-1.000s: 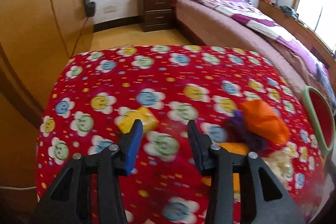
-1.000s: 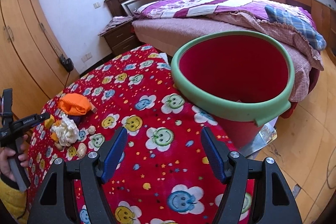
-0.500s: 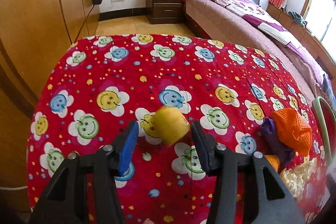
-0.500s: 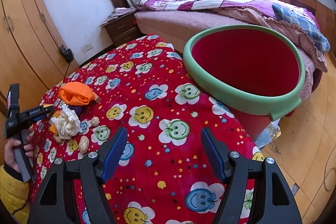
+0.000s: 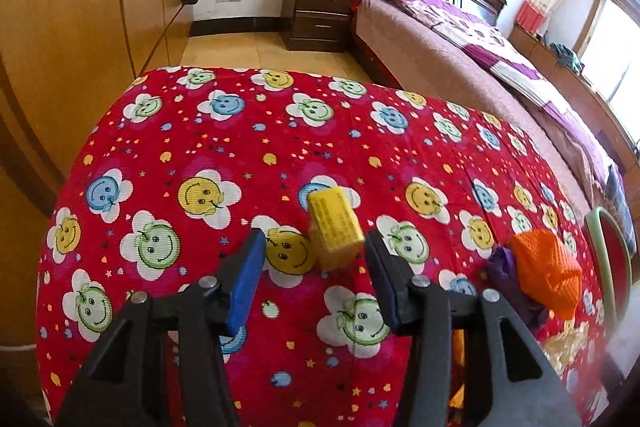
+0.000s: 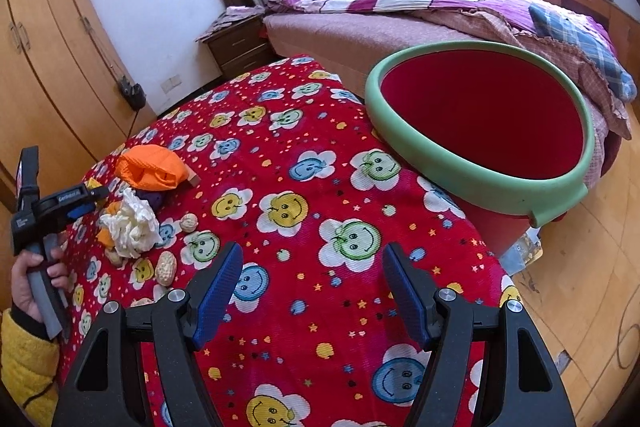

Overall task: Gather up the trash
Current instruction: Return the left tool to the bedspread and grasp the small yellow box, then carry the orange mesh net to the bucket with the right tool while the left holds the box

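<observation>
Change: since a second ago the left tongs (image 5: 316, 279) have come forward to the yellow box (image 5: 333, 230), which now stands on end just ahead of the blue pads, nearer the right pad; a second ago it lay flat by the left pad.
Left tongs: spread, gripping nothing; whether the right pad touches the yellow box cannot be told.
Left tongs from the right camera: seen at the far left edge (image 6: 60, 203), held in a hand (image 6: 32, 279) with a yellow sleeve.
Right tongs: the right tongs (image 6: 314, 293) are spread wide over a bare stretch of the tabletop (image 6: 320, 307), nothing between the pads.
Tabletop: covered with a red cloth printed with smiley flowers.
Trash pile: an orange net bag (image 6: 150, 168), a purple scrap (image 6: 150, 197) under it, a crumpled white tissue (image 6: 130, 225) and two peanuts (image 6: 166, 268) lie close together on the left side of the tabletop in the right camera.
Same pile from the left camera: the orange net bag (image 5: 550, 277) sits to the right of the yellow box, apart from it.
Bin: a red bin with a green rim (image 6: 472, 179) stands at the tabletop's edge, beside the bed (image 6: 360, 35), well apart from the pile.
</observation>
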A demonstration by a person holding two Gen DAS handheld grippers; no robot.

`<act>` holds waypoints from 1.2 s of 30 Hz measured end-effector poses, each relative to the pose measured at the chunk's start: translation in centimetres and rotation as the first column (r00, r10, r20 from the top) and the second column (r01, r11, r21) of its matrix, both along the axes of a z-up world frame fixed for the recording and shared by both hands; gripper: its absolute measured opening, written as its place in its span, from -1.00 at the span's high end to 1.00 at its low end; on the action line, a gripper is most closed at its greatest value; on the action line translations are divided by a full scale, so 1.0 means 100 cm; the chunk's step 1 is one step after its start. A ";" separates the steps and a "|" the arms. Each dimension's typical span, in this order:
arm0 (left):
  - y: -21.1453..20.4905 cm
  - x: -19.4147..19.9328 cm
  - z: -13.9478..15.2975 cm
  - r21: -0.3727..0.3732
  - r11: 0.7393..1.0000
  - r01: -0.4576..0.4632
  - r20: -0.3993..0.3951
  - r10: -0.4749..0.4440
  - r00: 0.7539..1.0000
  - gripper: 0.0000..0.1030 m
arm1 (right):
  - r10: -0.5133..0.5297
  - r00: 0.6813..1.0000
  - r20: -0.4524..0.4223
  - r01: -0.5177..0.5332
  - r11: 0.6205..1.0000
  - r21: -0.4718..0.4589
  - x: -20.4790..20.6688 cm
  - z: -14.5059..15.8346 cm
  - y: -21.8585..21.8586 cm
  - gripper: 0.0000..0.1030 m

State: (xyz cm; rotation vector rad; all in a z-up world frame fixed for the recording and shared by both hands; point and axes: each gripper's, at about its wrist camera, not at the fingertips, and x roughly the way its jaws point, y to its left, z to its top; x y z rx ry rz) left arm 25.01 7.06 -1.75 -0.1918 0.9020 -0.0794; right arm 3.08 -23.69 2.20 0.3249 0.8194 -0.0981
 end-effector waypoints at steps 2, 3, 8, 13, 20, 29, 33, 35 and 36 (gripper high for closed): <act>0.003 0.002 -0.001 -0.024 1.000 -0.020 -0.006 0.020 1.000 0.05 | 0.005 1.000 -0.001 -0.005 1.000 0.000 0.001 0.000 0.001 -0.43; 0.006 0.005 -0.001 -0.032 0.999 -0.024 -0.009 0.024 1.000 0.10 | 0.008 1.000 -0.002 -0.008 1.000 -0.001 0.002 0.000 0.002 -0.43; 0.005 0.009 0.001 -0.086 0.996 0.005 -0.014 -0.007 1.000 0.70 | 0.027 1.000 -0.003 -0.027 1.000 -0.005 0.007 0.003 0.007 -0.43; -0.005 0.003 0.010 -0.099 0.994 0.055 0.007 -0.054 0.998 0.70 | 0.063 0.998 0.004 -0.063 0.998 -0.017 0.018 0.013 0.015 -0.43; -0.021 -0.014 0.024 -0.071 0.997 0.042 0.056 -0.038 0.998 0.70 | 0.129 0.991 0.037 -0.128 0.991 -0.026 0.047 0.030 0.039 -0.43; -0.029 -0.020 0.012 -0.053 0.997 0.055 0.064 -0.051 0.997 0.70 | 0.262 0.964 0.037 -0.260 0.965 -0.037 0.090 0.031 0.090 -0.43; -0.031 -0.023 0.011 -0.045 0.997 0.064 0.074 -0.060 0.995 0.70 | 0.308 0.951 0.006 -0.307 0.950 -0.057 0.112 0.020 0.112 -0.43; -0.032 -0.024 0.010 -0.042 0.997 0.068 0.074 -0.065 0.995 0.70 | 0.311 0.950 -0.011 -0.311 0.948 -0.060 0.123 0.014 0.119 -0.43; -0.032 -0.024 0.010 -0.043 0.997 0.070 0.074 -0.067 0.995 0.70 | 0.313 0.950 -0.017 -0.314 0.948 -0.056 0.128 0.010 0.121 -0.43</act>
